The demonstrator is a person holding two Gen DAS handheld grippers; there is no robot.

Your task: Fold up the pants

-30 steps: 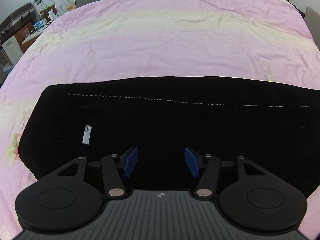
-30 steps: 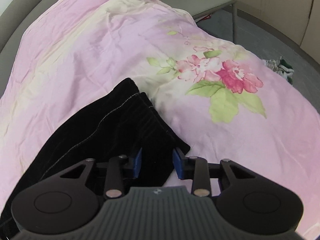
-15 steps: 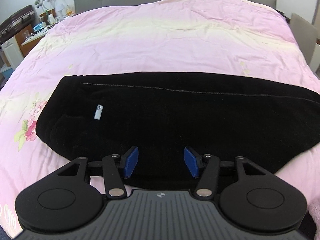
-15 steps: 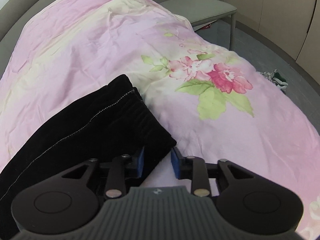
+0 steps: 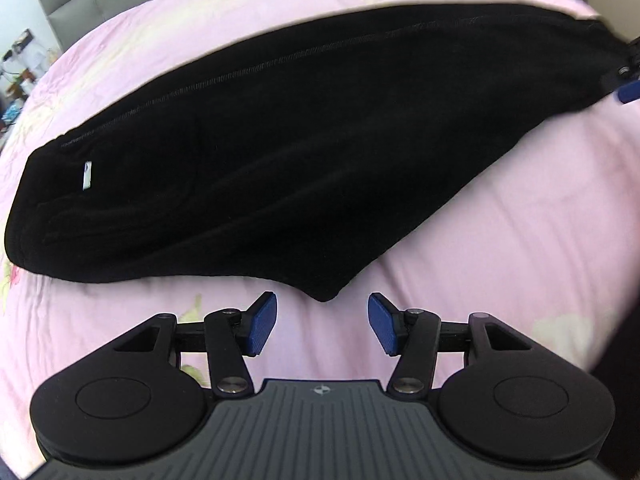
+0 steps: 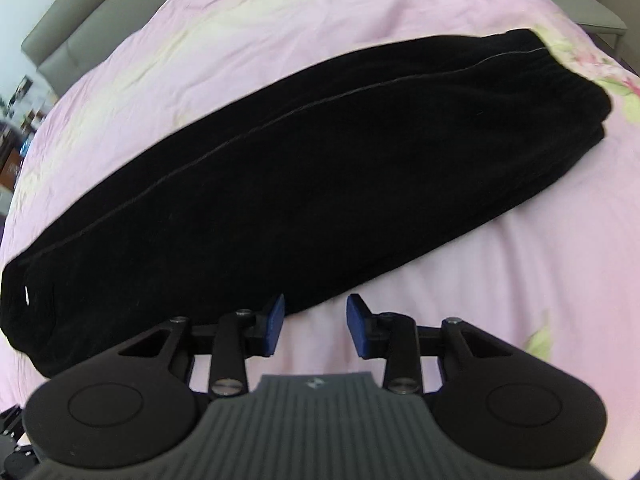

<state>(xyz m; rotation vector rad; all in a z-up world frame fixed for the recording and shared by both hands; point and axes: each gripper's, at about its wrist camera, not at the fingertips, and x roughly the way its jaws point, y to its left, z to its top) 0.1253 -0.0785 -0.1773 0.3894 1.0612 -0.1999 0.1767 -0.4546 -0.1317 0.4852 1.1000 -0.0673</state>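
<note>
Black pants (image 5: 300, 152) lie folded lengthwise on the pink bedspread (image 5: 520, 240), waist with a white label (image 5: 86, 176) at the left, leg cuffs at the right (image 6: 560, 92). My left gripper (image 5: 322, 326) is open and empty, just short of the pants' near crotch point. My right gripper (image 6: 315, 326) is open and empty at the pants' near edge (image 6: 320, 200); its left finger sits beside the cloth. A blue pad of the right gripper (image 5: 628, 92) shows at the far right of the left wrist view, by the cuffs.
The pink floral bedspread (image 6: 520, 280) covers the whole bed. A grey headboard (image 6: 80, 28) stands at the back left. A cluttered sideboard (image 5: 16, 80) is beyond the bed's left side. A grey chair (image 6: 600, 8) stands at the far right.
Both grippers have pulled back toward me and off the pants. The whole pants now show in both views, and the views have tilted.
</note>
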